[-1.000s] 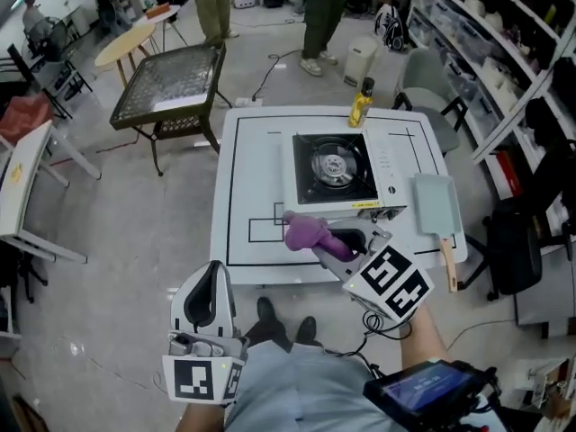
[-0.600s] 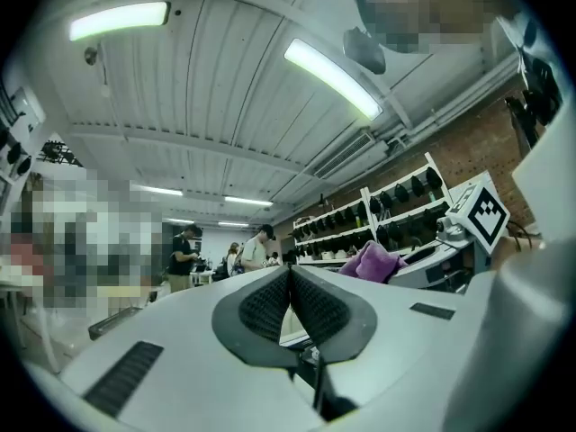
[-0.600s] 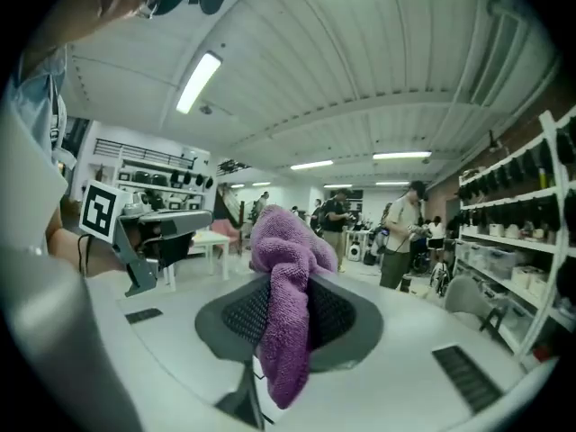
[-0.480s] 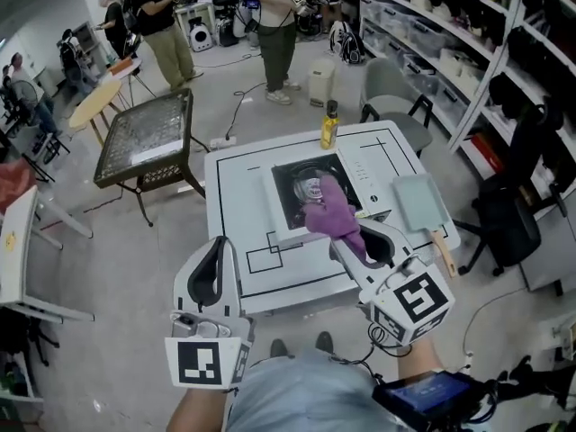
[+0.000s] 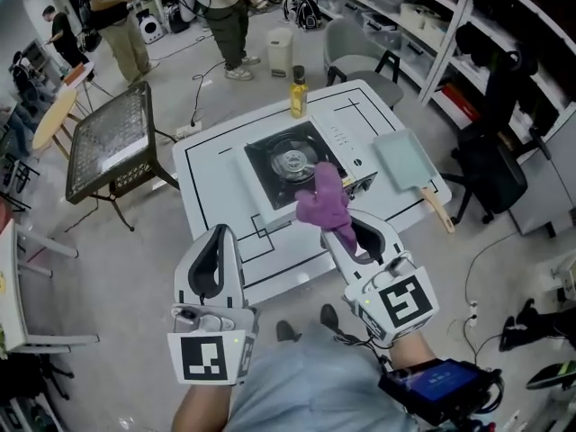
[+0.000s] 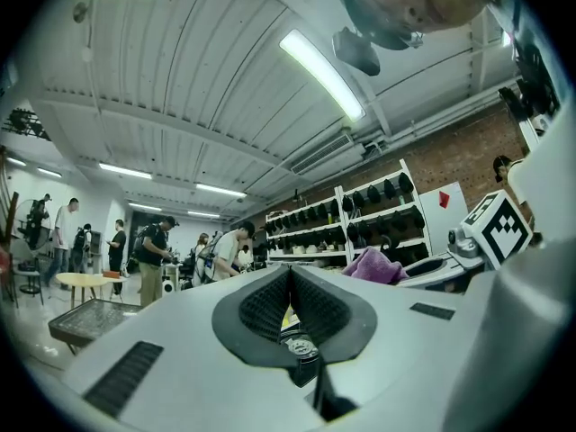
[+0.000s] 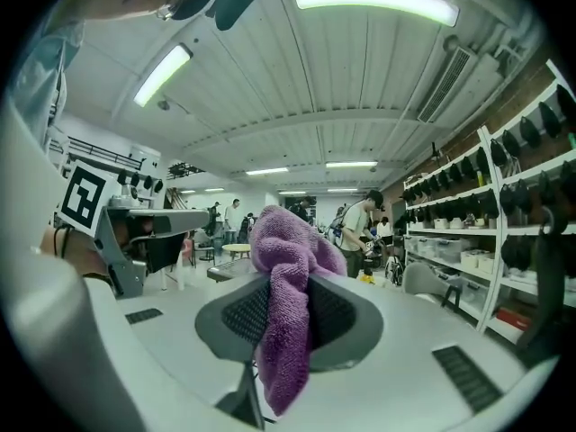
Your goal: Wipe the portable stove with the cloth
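The portable stove [image 5: 292, 165] sits in the middle of the white table [image 5: 211, 183], its round burner showing. My right gripper [image 5: 335, 216] is shut on a purple cloth [image 5: 324, 201], which bunches above the jaws and hangs in the air in front of the stove's near edge. In the right gripper view the cloth [image 7: 286, 277] fills the gap between the pads and droops below them. My left gripper [image 5: 216, 239] is held off the table's near left side, shut with nothing in it; in its own view the left gripper [image 6: 290, 275] points level.
A yellow bottle [image 5: 298, 93] stands behind the stove. A teal flat blade with a wooden handle [image 5: 409, 162] lies on the table's right side. A mesh-topped table [image 5: 112, 147] stands to the left, chairs and shelves to the right, people at the back.
Both grippers have risen and tipped up toward level. The purple cloth, held throughout, has lifted from the table's near edge to hang before the stove.
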Demonstrator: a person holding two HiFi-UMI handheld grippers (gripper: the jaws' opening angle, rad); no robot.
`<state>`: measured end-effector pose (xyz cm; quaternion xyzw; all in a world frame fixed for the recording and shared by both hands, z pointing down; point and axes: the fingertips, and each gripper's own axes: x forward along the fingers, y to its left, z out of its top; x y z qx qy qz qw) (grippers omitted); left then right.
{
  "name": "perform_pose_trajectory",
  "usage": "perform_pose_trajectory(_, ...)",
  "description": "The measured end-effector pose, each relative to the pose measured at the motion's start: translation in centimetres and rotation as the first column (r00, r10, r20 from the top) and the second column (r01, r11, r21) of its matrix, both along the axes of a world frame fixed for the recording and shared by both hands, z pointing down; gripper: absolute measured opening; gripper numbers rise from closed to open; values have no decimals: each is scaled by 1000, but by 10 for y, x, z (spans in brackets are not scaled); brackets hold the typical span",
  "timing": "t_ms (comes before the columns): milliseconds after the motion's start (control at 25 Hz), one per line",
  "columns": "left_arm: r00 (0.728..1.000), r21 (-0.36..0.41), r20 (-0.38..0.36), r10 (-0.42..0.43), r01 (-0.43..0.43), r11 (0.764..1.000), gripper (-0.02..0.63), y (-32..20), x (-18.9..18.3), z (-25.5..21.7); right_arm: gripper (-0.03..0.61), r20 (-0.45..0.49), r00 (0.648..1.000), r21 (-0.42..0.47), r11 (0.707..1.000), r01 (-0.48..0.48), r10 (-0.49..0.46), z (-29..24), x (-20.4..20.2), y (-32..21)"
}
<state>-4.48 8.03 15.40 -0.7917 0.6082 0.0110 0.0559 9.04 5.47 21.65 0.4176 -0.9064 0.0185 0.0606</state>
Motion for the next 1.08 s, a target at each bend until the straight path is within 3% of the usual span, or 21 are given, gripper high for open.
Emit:
perform_pose_trajectory(320,998,5,-4,55,-55,998,18,-16,13,1,109,-12,999,18,999,-47,47,-2,8,-9)
perform_pose_trajectory(1080,998,9,1,69,-69,998,18,-11,42,3,109,-11,999,26,999,-46,46,2,35,-5)
